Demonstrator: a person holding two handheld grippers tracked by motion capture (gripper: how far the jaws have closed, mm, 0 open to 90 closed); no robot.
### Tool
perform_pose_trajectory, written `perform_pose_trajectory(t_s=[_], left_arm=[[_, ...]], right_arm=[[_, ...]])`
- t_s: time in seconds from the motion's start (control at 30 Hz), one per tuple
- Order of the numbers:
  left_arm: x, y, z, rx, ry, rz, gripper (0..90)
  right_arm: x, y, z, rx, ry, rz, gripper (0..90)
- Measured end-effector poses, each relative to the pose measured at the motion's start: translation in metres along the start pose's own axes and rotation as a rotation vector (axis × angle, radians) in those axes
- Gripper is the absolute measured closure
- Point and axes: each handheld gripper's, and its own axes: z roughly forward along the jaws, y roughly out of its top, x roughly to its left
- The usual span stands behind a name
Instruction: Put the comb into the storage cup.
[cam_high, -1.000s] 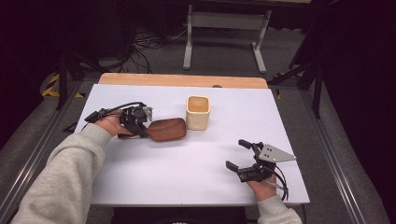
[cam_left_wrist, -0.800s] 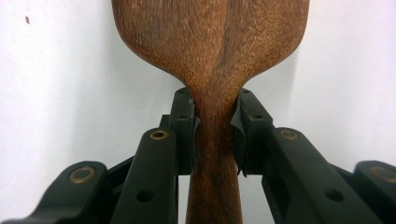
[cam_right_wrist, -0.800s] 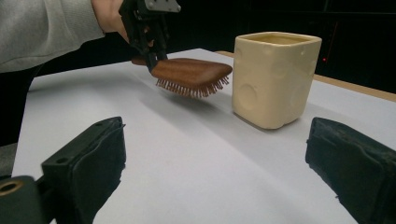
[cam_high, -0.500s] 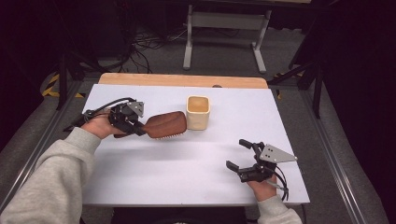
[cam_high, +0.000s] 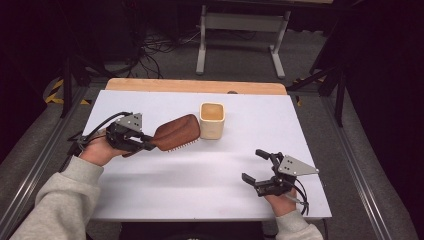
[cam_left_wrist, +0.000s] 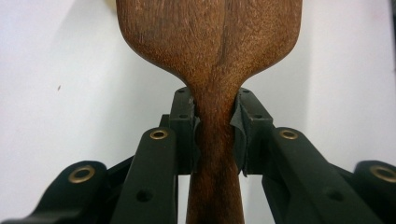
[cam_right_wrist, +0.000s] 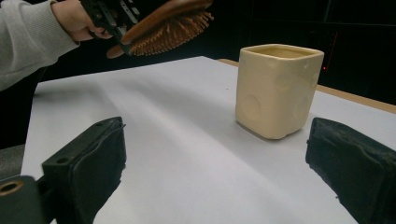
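My left gripper (cam_high: 145, 145) is clamped on the neck of a wooden hairbrush (cam_high: 176, 133); in the left gripper view both pads press the handle (cam_left_wrist: 215, 140). The brush is held off the white table (cam_high: 200, 195), bristles down, head tilted up toward the cream cup (cam_high: 212, 120), just beside it. The cup stands upright near the middle of the far edge. My right gripper (cam_high: 255, 167) rests near the near right corner, jaws wide apart, holding nothing.

Open white table (cam_high: 200, 185) lies between the 2 grippers. The cream cup (cam_high: 212, 120) stands mid-table, with the raised wooden hairbrush (cam_high: 175, 133) just beside its left side.
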Motion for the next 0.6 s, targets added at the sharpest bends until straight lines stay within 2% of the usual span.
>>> perform_pose_trajectory(t_s=[0.03, 0.1, 0.13, 0.2, 0.23, 0.33, 0.37, 0.4, 0.47, 0.53, 0.6], left_arm=[[-0.006, -0.001, -0.001, -0.041, -0.004, -0.008, 73.2], [-0.013, -0.003, -0.001, -0.075, 0.005, -0.014, 73.1], [-0.013, -0.003, -0.001, -0.075, 0.005, -0.014, 73.1], [-0.022, -0.006, 0.0, -0.143, 0.001, -0.035, 73.2], [-0.022, -0.006, 0.0, -0.143, 0.001, -0.035, 73.2], [-0.033, -0.009, 0.003, -0.201, 0.01, -0.043, 73.1], [-0.039, -0.011, 0.006, -0.235, 0.01, -0.048, 73.1], [-0.039, -0.011, 0.006, -0.235, 0.01, -0.048, 73.1], [-0.047, -0.014, 0.01, -0.271, 0.014, -0.055, 73.1], [-0.05, -0.016, 0.015, -0.302, -0.008, -0.069, 73.1], [-0.055, -0.016, 0.022, -0.307, 0.004, -0.068, 73.1]], right_arm=[[0.0, 0.0, 0.0, -0.002, 0.001, 0.002, 5.7], [0.0, 0.001, 0.001, -0.001, 0.002, -0.001, 5.7], [0.001, 0.001, 0.001, 0.001, 0.004, -0.004, 5.7], [0.002, 0.002, 0.002, 0.006, 0.003, -0.016, 5.7], [0.002, 0.002, 0.002, 0.006, 0.003, -0.016, 5.7], [0.004, 0.003, 0.003, 0.008, 0.005, -0.022, 5.6], [0.004, 0.004, 0.003, 0.013, 0.007, -0.024, 5.6], [0.004, 0.004, 0.003, 0.013, 0.007, -0.024, 5.6], [0.005, 0.006, 0.004, 0.011, 0.007, -0.027, 5.6], [0.006, 0.007, 0.004, 0.008, 0.011, -0.027, 5.6], [0.007, 0.008, 0.005, 0.01, 0.016, -0.032, 5.6]])
